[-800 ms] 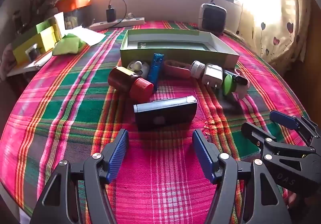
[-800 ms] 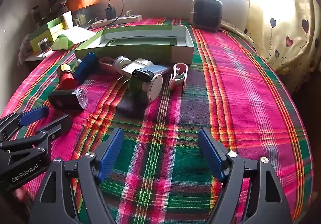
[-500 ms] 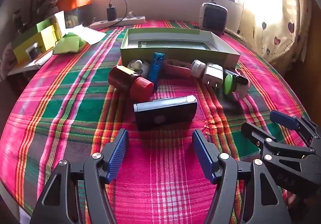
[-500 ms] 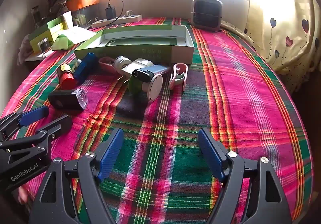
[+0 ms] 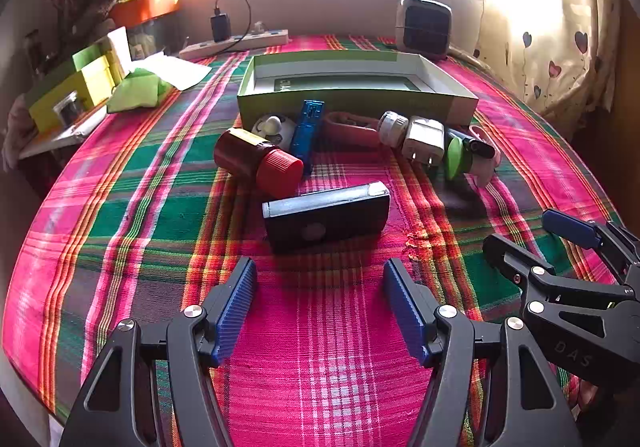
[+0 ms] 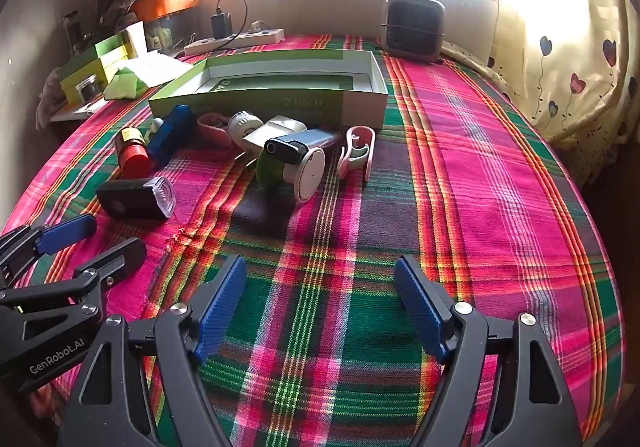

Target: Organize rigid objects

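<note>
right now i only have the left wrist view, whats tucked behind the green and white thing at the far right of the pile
Observer: A pink clip. It lies flat on the cloth just right of the white disc, rounded end toward the green box.
Operator: ok and is the right gripper carrying anything
Observer: No. The right gripper is open, with only plaid cloth between its fingers.
Operator: that black block in front of me, what is its right end
Observer: A clear ribbed lens. The black flashlight lies on its side with that lens facing the right gripper's side of the cloth.
</note>
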